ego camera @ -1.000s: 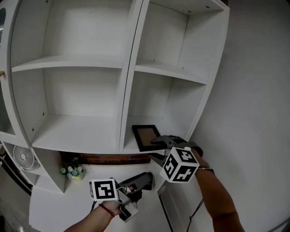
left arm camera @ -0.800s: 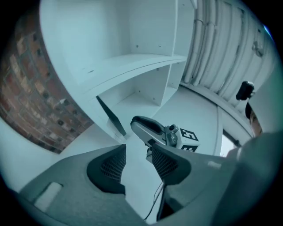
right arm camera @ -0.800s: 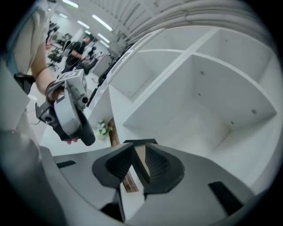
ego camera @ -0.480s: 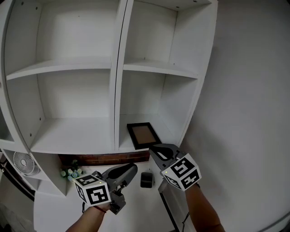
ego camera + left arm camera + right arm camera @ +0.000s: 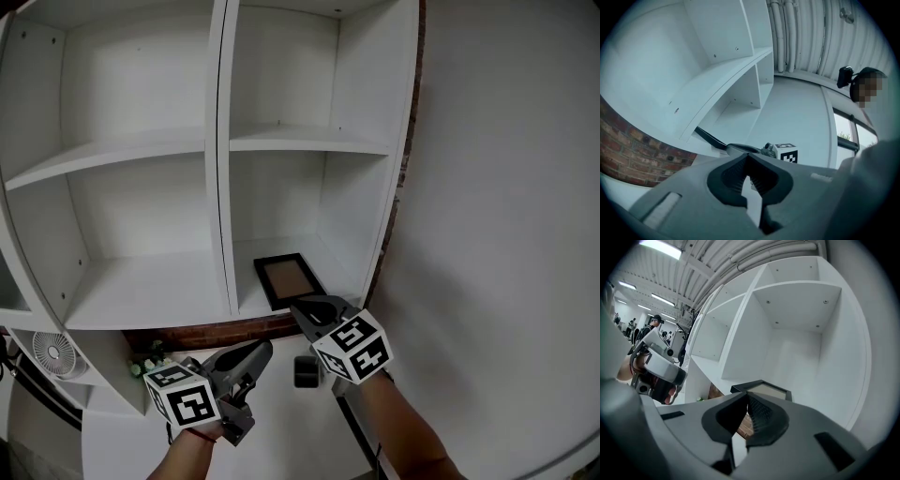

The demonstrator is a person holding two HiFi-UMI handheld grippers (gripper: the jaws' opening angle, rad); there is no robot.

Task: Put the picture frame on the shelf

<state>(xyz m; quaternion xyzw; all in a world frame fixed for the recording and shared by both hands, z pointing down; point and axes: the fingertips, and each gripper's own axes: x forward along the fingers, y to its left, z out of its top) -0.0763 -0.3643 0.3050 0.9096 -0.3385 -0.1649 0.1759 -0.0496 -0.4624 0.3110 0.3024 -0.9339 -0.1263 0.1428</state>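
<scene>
Picture frame (image 5: 286, 279) lies flat, face up, on the floor of the lower right compartment of the white shelf (image 5: 141, 292), near its front edge. At far left, a small fan (image 5: 49, 351) is partly hidden by the shelf's side. The left claw (image 5: 264, 349) hangs below the shelf front; its jaws have just been closing and now meet with nothing between them. A small black object (image 5: 306, 371) on the desk (image 5: 281, 427) between the claws is too small to name. The right claw (image 5: 300, 307), just before the frame's near corner, has likewise just closed on nothing. The placing looks finished. What remains, I judge, is taking both claws clear without nudging the frame.
</scene>
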